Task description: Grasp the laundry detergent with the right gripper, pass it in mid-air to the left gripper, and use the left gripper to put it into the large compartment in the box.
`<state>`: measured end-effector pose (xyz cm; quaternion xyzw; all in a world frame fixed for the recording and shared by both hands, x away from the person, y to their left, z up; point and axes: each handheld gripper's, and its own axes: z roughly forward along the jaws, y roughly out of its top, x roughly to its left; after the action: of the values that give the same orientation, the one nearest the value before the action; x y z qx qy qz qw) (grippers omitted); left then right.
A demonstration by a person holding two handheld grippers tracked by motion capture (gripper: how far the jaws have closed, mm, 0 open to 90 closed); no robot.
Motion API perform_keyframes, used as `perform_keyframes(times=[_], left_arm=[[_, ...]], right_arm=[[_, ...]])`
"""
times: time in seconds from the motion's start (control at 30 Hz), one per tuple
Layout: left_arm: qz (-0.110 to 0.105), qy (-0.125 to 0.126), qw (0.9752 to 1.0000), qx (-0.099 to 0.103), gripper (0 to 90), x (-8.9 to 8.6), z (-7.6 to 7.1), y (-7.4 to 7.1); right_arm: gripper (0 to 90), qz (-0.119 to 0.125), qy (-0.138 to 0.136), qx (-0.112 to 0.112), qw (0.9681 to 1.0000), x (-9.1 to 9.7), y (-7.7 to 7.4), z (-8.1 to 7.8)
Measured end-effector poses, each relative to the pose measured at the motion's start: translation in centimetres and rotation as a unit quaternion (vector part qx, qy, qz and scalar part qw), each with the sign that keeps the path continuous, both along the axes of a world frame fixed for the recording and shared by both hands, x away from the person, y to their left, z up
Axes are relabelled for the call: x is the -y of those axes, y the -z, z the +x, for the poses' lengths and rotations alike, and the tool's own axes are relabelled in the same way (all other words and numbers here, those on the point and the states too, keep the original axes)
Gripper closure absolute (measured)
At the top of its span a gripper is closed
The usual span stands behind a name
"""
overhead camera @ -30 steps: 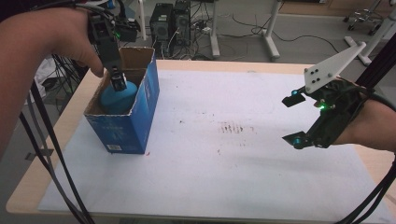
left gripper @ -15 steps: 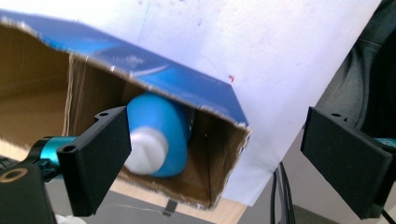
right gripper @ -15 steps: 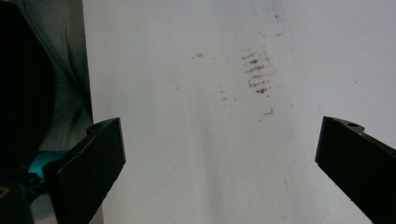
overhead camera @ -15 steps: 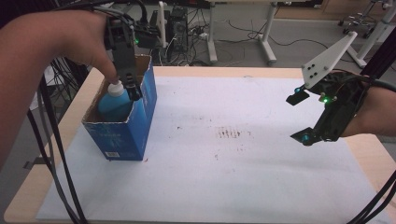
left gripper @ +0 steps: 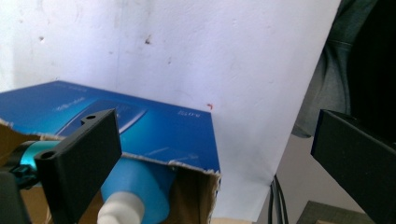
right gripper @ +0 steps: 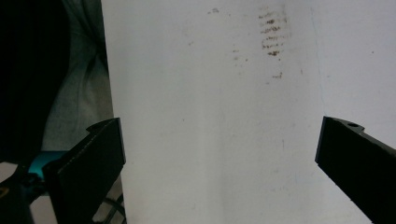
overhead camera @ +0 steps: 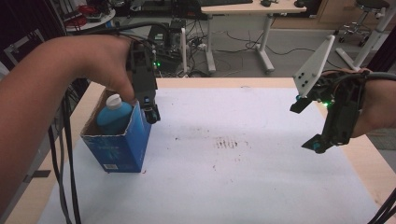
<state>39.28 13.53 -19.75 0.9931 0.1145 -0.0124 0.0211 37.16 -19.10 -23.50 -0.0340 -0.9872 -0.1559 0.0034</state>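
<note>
Since a second ago, the left gripper [overhead camera: 150,112] has risen from inside the blue carton [overhead camera: 119,137] to hang at its far right corner, and the blue bottle [overhead camera: 113,115] it was touching now sits free in the carton, white cap [overhead camera: 113,100] up. The carton has also shifted toward the near edge of the surface [overhead camera: 261,186]. The left forearm reaches in from the lower left, hand [overhead camera: 109,63] wrapped over the gripper's body, jaws pointing down. In the left gripper view its jaws stand wide apart and empty: one jaw hangs over the carton's open top above the bottle [left gripper: 140,186], the other is out past the carton [left gripper: 140,126]. The right gripper [overhead camera: 314,122] has lifted slightly and hovers above the right side of the white surface, its hand [overhead camera: 373,109] coming in from the right edge, grey plate [overhead camera: 315,67] tilted upward. Its jaws are likewise spread wide with nothing between them but bare, faintly stained surface [right gripper: 210,140].
</note>
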Motion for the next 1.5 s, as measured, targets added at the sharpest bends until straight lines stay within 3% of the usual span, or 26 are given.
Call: perform_keyframes(times=[0.2,0.33,0.5,0.9,1.5], left_arm=[[-0.007,0.018,0.9998,-0.003,1.6,1.1,-0.1,0.6],[-0.006,0.028,0.9996,-0.008,1.6,1.5,-0.3,1.3],[-0.010,0.031,0.9995,-0.004,1.6,1.4,-0.7,1.0],[-0.010,0.043,0.9990,-0.004,1.6,1.9,-1.8,0.6],[-0.009,0.042,0.9991,-0.003,1.6,1.8,-1.0,0.8]], right_arm=[[0.6,-0.030,-0.008,-0.005,0.9995,-0.1,-0.8,0.0],[0.6,-0.037,-0.016,-0.003,0.9992,-0.5,-0.5,-0.1],[0.7,-0.040,-0.016,-0.005,0.9991,-0.7,-0.2,0.0],[0.6,-0.068,-0.014,-0.009,0.9975,-0.3,2.3,0.4],[0.6,-0.054,-0.011,-0.003,0.9985,-0.5,1.6,1.2]])
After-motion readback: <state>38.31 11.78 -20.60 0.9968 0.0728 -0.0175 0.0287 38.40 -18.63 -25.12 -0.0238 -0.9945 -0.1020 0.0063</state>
